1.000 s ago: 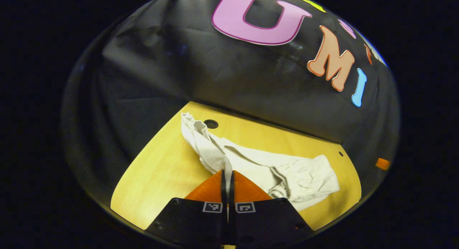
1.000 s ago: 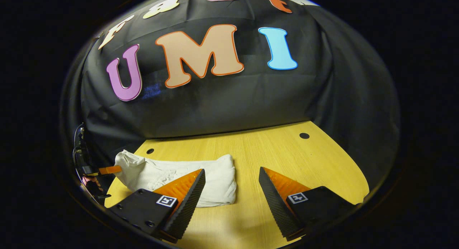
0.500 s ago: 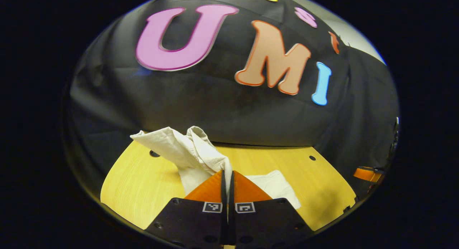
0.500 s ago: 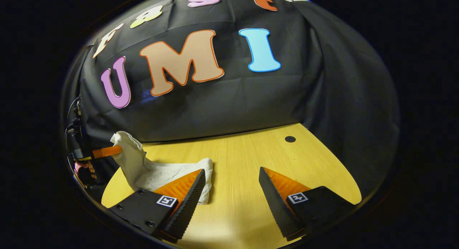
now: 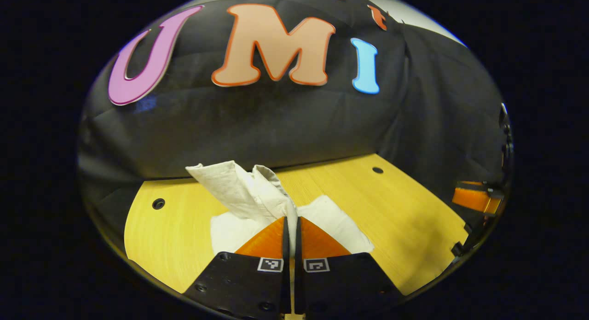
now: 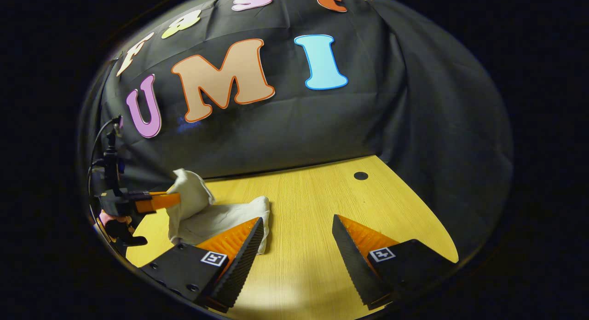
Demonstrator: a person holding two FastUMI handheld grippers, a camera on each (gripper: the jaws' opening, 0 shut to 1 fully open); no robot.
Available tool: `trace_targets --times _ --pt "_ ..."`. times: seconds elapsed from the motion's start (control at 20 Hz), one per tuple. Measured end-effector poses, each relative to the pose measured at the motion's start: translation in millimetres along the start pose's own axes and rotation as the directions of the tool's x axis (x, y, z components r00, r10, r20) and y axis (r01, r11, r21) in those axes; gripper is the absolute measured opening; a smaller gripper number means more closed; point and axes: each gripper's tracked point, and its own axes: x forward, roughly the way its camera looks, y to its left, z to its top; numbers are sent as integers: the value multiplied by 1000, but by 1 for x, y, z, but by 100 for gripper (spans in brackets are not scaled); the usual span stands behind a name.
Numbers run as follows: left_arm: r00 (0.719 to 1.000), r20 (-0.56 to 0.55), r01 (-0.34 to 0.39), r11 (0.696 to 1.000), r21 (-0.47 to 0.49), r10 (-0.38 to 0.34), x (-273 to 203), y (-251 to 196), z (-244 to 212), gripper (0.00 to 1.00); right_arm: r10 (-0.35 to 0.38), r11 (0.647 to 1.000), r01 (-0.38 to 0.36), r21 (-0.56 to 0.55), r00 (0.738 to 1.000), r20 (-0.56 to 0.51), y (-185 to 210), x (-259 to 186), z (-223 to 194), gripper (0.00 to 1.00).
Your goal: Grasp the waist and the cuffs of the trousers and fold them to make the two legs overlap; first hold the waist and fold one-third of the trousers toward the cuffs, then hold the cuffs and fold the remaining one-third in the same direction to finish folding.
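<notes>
Left gripper view: rides my left gripper [image 5: 291,223], low and close over the table [image 5: 405,218], facing the booth's back wall, trousers [image 5: 239,189] right at its fingers. Right gripper view: from my right gripper [image 6: 297,230], same heading, farther right. Both share table, trousers, back wall; each catches the other gripper at its edge.

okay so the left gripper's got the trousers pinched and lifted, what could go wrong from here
1. The left gripper pinches only a thin bunch of the trousers; it might slip out mid-fold.
2. The lifted cloth is crumpled, so it may land wrinkled or off the stack.
3. The right gripper hangs open above the table, pinning nothing, so the stack could drag.
</notes>
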Motion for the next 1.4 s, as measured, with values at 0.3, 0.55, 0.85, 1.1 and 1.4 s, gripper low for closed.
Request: trace_targets --times 0.3,0.55,0.85,1.1,1.4 --pt "985 -146 100 991 85 -87 28 -47 -62 10 -1 1000 1 -11 1000 -9 3 -8 -5 96" --pt "961 -193 197 980 -38 -200 21 -78 -84 40 4 1000 -4 -17 1000 -18 15 -17 -11 96" --pt "987 -114 97 988 -120 -111 -31 -39 -67 95 53 998 -53 -16 999 -1 50 -26 -10 96" --pt "996 -78 -60 981 -182 47 -90 16 -65 95 107 994 -106 -11 994 6 78 -36 -16 96" --pt "975 -74 -220 941 -257 208 -141 62 -78 95 114 992 -113 -52 993 19 82 -47 -21 91"
